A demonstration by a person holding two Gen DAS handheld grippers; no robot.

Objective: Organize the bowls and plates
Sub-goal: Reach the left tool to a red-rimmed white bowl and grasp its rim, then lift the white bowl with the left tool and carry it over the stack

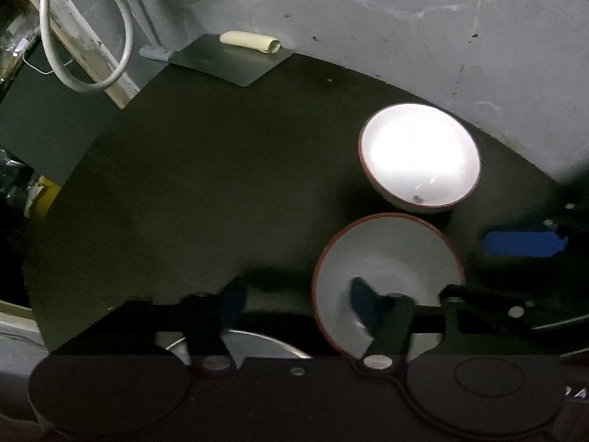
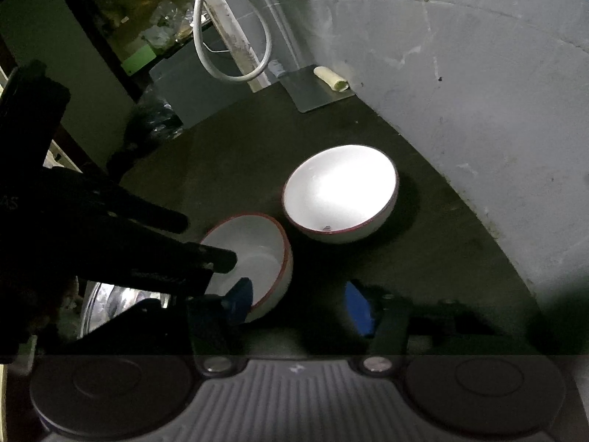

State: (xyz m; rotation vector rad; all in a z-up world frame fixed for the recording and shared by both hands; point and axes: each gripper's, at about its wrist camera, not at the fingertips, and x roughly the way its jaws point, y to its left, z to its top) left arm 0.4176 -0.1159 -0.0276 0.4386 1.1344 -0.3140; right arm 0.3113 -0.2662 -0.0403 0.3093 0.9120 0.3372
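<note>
1. On the dark surface (image 1: 221,169) stand two white bowls with a thin red rim, close to a grey wall (image 1: 405,18).
2. The far bowl (image 1: 419,154) is upright and brightly lit. It is free; no gripper touches it.
3. The near bowl (image 1: 386,276) stands just beside the far bowl, tilted a little in the right wrist view (image 2: 254,258).
4. The left gripper (image 1: 298,302) has one blue pad inside the near bowl and the other pad outside its left wall, over the dark surface. The jaws stand about half apart with a wide gap, so the pads do not press on the wall.
5. The right gripper (image 2: 302,305) has its left pad at the near outer wall of the near bowl, and its right pad stands apart over the surface. I cannot tell if the left pad touches the bowl. The jaws are parted and hold nothing.
6. A shiny steel plate (image 2: 110,305) lies near and left of the near bowl, partly hidden under the left gripper.
7. In the far corner lies a grey metal sheet (image 1: 228,59) with a cream roll (image 1: 250,41) on it, and a white cable (image 1: 88,37) hangs in a loop at the left.
</note>
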